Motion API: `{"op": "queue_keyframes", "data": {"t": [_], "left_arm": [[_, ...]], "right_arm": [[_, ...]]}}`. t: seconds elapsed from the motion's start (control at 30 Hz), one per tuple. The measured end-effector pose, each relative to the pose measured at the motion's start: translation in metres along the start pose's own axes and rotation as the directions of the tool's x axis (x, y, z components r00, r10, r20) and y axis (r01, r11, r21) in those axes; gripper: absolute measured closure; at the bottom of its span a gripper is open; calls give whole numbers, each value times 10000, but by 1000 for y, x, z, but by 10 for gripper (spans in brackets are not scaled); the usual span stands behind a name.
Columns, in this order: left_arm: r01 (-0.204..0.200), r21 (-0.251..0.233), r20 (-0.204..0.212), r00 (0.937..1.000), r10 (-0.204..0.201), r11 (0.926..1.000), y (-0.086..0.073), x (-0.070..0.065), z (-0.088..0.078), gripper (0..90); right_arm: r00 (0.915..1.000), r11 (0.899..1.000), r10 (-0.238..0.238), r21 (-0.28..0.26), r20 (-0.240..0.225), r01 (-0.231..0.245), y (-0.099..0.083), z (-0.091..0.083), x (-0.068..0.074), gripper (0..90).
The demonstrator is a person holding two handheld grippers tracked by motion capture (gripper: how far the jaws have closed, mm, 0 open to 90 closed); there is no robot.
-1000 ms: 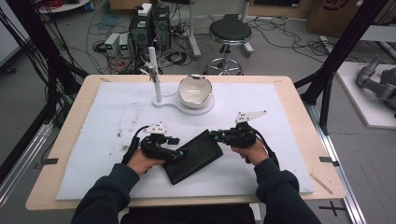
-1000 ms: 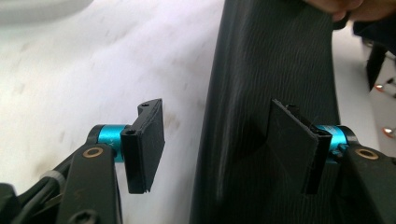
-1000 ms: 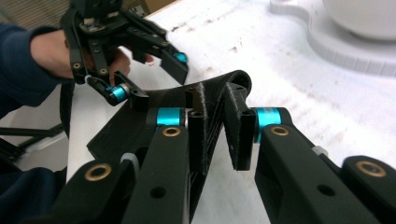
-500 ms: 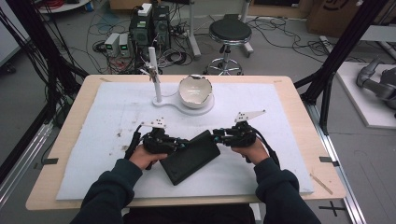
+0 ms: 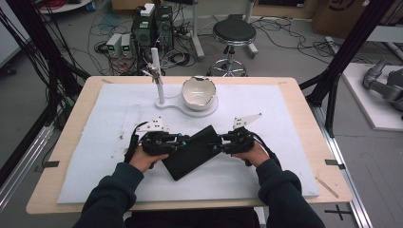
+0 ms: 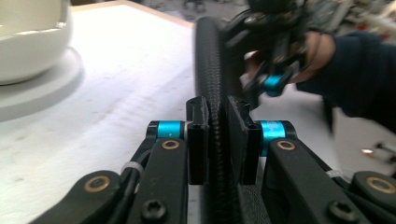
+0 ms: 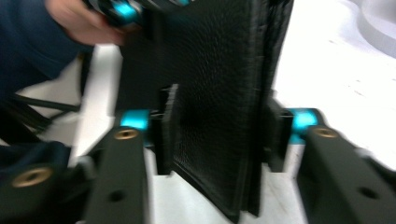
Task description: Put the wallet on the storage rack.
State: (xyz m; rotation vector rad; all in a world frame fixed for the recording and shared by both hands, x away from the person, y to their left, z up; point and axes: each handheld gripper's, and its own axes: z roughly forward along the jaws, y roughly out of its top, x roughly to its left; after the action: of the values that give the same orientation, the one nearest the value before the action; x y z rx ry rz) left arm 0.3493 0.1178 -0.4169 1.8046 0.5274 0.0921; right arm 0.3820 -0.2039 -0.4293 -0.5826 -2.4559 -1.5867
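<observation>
— Two grippers, one black folder (image 5: 195, 152). Where does it lie?

— On the white mat (image 5: 285, 118), near the person's edge of the table (image 5: 309, 99), slanted, between both hands. In the high view the left gripper (image 5: 178, 141) meets its left end and the right gripper (image 5: 219, 142) its upper right end.

— Is the left one gripping?

— Yes. In the left gripper view its two pads (image 6: 198, 135) are pressed together on the folder's textured edge (image 6: 217, 130), which rises straight up between them.

— And the right?

— Its jaws stand wider, either side of the folder's thicker part (image 7: 219, 102) (that view is blurred). They have just been closing, with the folder between them. The left pad (image 7: 167, 130) lies against the cover; whether the other side presses too, I cannot tell.

— Anything else on the table?

— One white bowl (image 5: 198, 91) on a white base, well beyond the folder, with a white post (image 5: 158, 80) upright just beside it.
</observation>
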Motion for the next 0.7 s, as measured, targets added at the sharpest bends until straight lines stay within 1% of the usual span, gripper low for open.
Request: {"op": "queue_keyframes", "data": {"t": [0.03, 0.1, 0.2, 0.27, 0.3, 0.33, 0.37, 0.4, 0.43, 0.5, 0.53, 0.57, 0.6, 0.63, 0.7], "left_arm": [[-81, -22, -72, 9999, 80, 10000, 1, -1, 0, 761], [-150, -206, -213, 9997, 145, 9997, 2, -2, 1, 758], [-135, -279, -278, 9995, 127, 9995, 3, -4, 3, 748], [-79, -279, -288, 9996, 71, 9996, 3, -5, 5, 736], [17, -242, -389, 9992, -26, 9997, 3, -4, 4, 716], [229, -199, -526, 9983, -239, 9995, 3, -3, 3, 678], [428, -177, -746, 9962, -440, 9989, 3, -1, 1, 613], [705, -170, -914, 9932, -717, 9974, 3, 2, -2, 532], [847, -205, -1061, 9906, -865, 9962, 3, 4, -7, 511], [817, -212, -1594, 9836, -841, 9964, 3, 6, -17, 491], [813, -231, -1765, 9807, -841, 9964, 2, 7, -24, 485], [829, -286, -1934, 9773, -869, 9961, 2, 8, -30, 474], [807, -295, -2130, 9733, -852, 9963, 1, 9, -37, 461], [834, -349, -2357, 9677, -893, 9959, 0, 10, -43, 448], [917, -516, -2663, 9585, -1022, 9945, -2, 12, -55, 419]], "right_arm": [[9999, 9998, 24, -207, -127, -26, 1, -2, 1, 608], [9999, 9988, -22, -494, -105, 16, 4, -3, 5, 593], [9996, 9980, 209, -586, -183, -220, 5, -2, 6, 596], [9991, 9978, 383, -540, -176, -392, 4, -2, 6, 644], [9988, 9978, 454, -486, -165, -461, 5, -2, 6, 675], [9983, 9973, 555, -475, -183, -563, 6, -3, 6, 701], [9970, 9961, 732, -469, -252, -743, 8, -4, 6, 715], [9967, 9954, 788, -532, -199, -798, 10, -7, 7, 727], [9977, 9952, 670, -714, -75, -673, 13, -10, 8, 737], [9985, 9926, 514, -1113, 165, -492, 18, -19, 10, 749], [9989, 9916, 369, -1253, 280, -332, 21, -25, 12, 751], [9984, 9910, 230, -1328, 519, -159, 24, -30, 14, 752], [9971, 9902, 52, -1398, 758, 55, 28, -34, 15, 752], [9953, 9899, -8, -1407, 968, 145, 31, -39, 17, 753], [9891, 9897, -288, -1349, 1444, 485, 39, -47, 20, 753]]}}
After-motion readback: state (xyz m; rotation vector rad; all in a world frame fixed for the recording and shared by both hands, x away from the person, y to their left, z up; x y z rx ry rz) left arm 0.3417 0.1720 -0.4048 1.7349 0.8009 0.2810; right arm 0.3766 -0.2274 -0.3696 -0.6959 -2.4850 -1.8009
